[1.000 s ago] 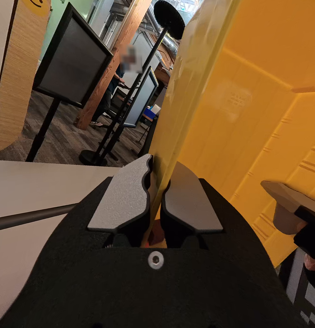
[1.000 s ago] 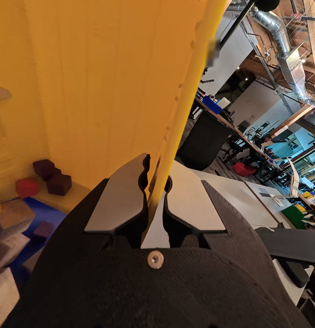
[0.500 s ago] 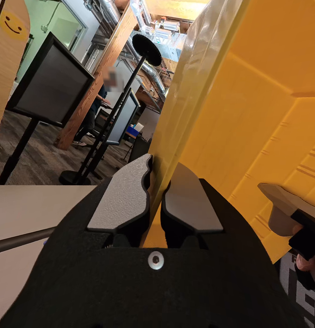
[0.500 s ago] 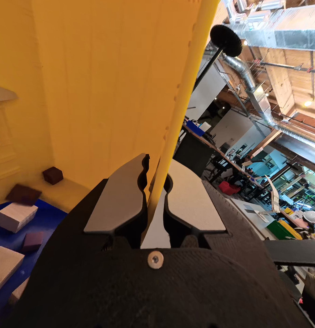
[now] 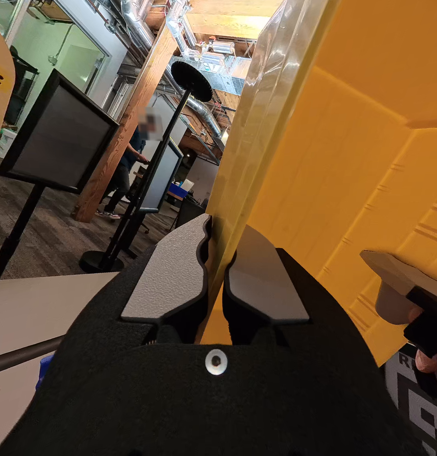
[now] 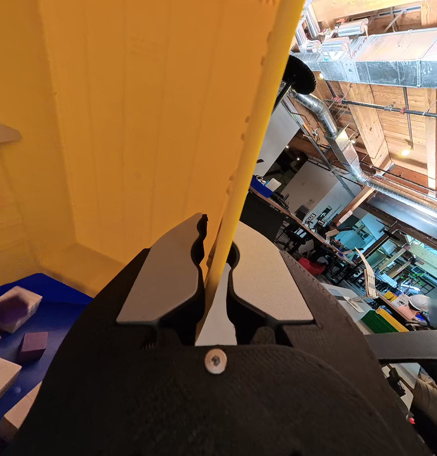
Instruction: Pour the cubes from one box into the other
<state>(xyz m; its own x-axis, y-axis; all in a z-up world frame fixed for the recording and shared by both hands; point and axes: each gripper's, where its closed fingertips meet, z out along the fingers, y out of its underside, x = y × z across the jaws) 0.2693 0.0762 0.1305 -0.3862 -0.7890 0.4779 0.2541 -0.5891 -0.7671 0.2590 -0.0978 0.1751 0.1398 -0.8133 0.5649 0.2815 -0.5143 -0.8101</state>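
The yellow box [image 6: 143,123] is tipped steeply, mouth down, so its load slides into the blue box [image 6: 50,318] below. The left gripper [image 5: 216,249] and right gripper [image 6: 216,246] each pinch 1 side wall, closed on the rim, for level tipping. Tan and purple cubes [image 6: 32,346] lie in the blue box, near left.

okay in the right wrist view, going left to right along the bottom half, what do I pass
blue box holding purple and pale wooden cubes → right gripper clamped on the yellow box wall → green bin
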